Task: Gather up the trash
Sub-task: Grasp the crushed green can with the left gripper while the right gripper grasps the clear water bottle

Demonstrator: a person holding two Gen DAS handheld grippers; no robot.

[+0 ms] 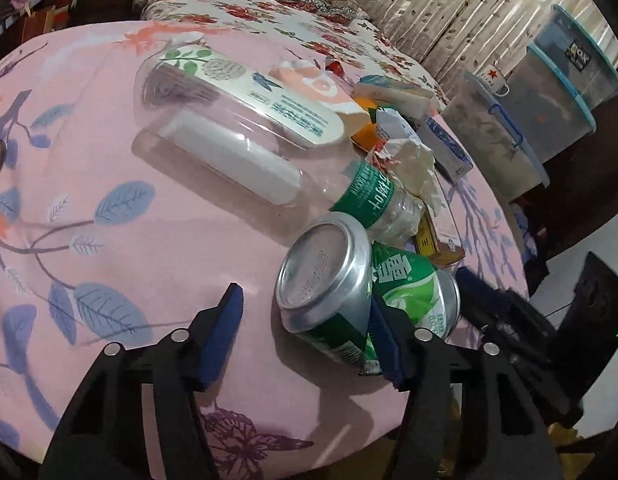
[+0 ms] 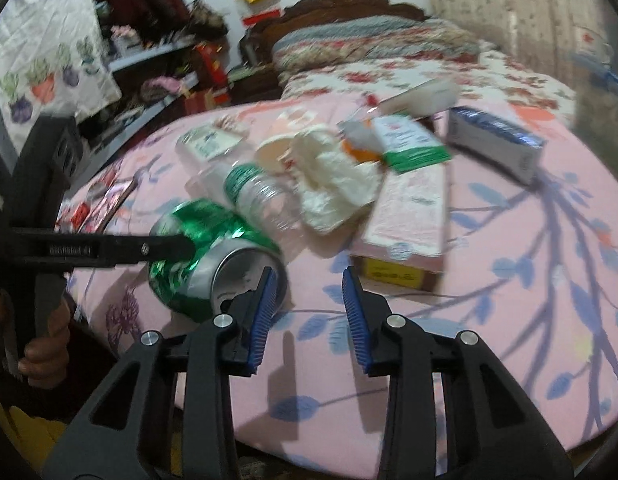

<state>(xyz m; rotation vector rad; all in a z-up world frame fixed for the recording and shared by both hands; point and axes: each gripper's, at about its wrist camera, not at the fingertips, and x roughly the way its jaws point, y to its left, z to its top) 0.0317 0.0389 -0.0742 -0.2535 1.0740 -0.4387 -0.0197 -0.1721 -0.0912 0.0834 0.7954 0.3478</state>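
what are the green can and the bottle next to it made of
Green can: looks like thin aluminium; bare silvery, shiny base and a dented printed wall. Bottle: seems clear plastic, see-through ribbed body with a green printed label. Both lie on the pink cloth.

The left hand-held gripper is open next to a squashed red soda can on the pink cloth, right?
Not quite: the can is green and silver, not red. The left wrist view shows it dented, lying on the pink cloth, with the left hand-held gripper open around its near end.
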